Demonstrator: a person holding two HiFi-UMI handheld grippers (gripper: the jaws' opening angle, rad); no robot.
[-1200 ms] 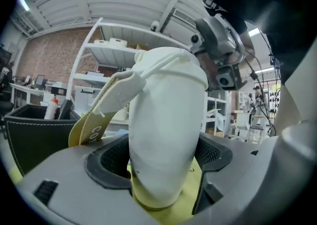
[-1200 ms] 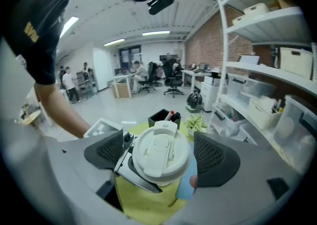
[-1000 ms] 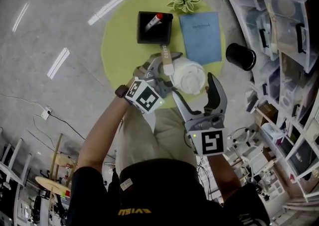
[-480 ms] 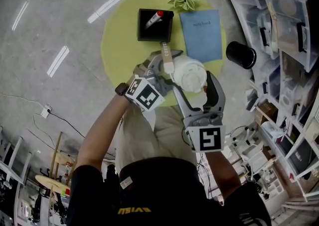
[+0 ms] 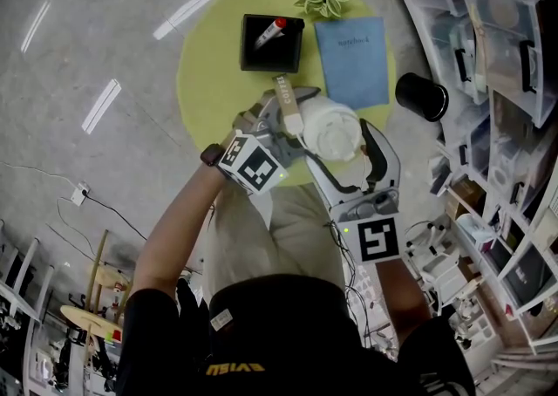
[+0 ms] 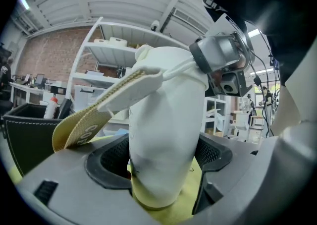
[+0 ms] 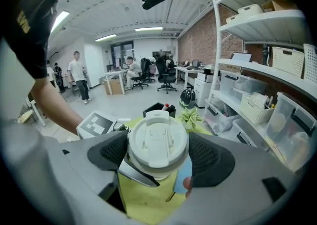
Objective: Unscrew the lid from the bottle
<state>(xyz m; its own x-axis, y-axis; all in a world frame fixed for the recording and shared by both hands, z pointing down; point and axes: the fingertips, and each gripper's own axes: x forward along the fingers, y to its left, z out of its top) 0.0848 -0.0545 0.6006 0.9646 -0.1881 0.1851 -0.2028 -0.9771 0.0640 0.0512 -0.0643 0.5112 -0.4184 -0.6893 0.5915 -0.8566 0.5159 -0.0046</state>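
While the left tool [image 6: 163, 167] clamps the white bottle [image 6: 166, 120], the right tool [image 7: 158, 162] is closed on its lid [image 7: 157, 140].
The bottle sits on the yellow table [image 5: 209, 71] beside the blue notebook [image 5: 351, 61]; if the left grip slips, the whole bottle may spin or tip.

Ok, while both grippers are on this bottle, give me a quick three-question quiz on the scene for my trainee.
1. True or false: the left gripper is clamped on the body of the white bottle.
2. What do the right gripper pads press on? A) the lid B) the strap C) the notebook
3. Fill in: the red-capped tube lies in the black ___.

Key: 1 true. 2 A. 3 tray.
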